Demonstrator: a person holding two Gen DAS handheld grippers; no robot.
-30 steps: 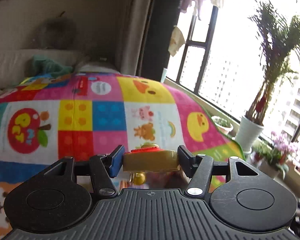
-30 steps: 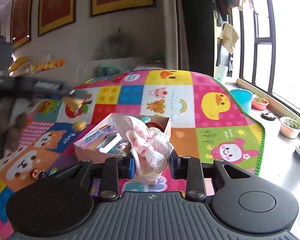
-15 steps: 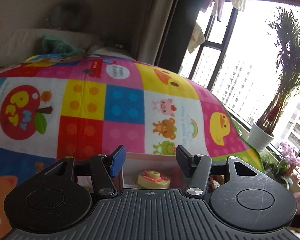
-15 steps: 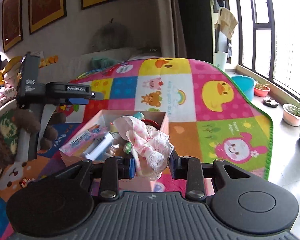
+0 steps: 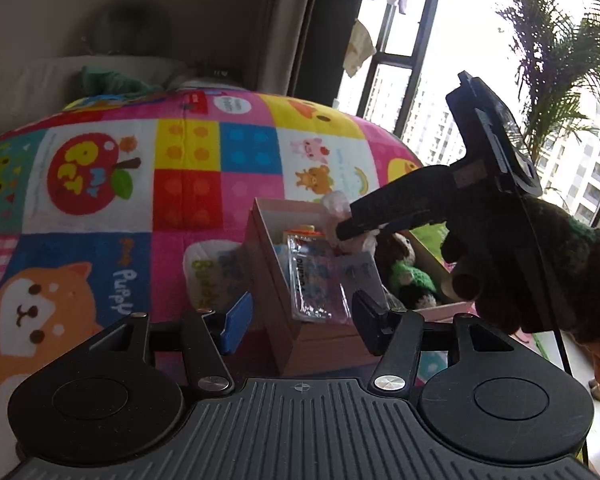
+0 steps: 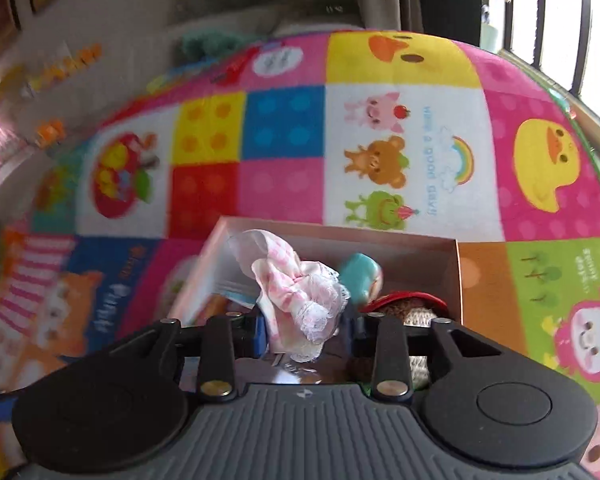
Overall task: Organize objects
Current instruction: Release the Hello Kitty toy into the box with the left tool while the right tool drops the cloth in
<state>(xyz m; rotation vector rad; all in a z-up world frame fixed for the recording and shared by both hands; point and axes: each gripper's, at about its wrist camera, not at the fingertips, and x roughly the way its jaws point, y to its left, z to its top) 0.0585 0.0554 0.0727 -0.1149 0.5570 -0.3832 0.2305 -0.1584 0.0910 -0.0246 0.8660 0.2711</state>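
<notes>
I see the pink-and-white lacy cloth (image 6: 296, 300) hanging between the fingers of my right gripper (image 6: 306, 330), right above the open pink box (image 6: 458, 276). The fingers are opening, and the cloth sits loosely in the gap, its lower frill draped below them; I cannot tell whether the pads still touch it. Under it the box holds a teal item (image 6: 360, 276), a brown knitted toy with a red edge (image 6: 404, 308) and some flat packets on the left side.

From my left wrist camera, the same box (image 5: 272, 292) stands just ahead of my left gripper (image 5: 298, 318), whose blue-padded fingers are partly apart with nothing between them. A clear packet (image 5: 316, 280) leans inside the box, next to a brown and green knitted toy (image 5: 408, 276). My right gripper (image 5: 340, 234) reaches in from the right, held by a hand in a dark knitted glove (image 5: 512, 264), the cloth (image 5: 338, 208) at its tip.

The box rests on a bright patchwork play mat (image 5: 188, 196) with cartoon animals. A window (image 5: 416, 76) and a palm plant (image 5: 560, 52) lie beyond.
</notes>
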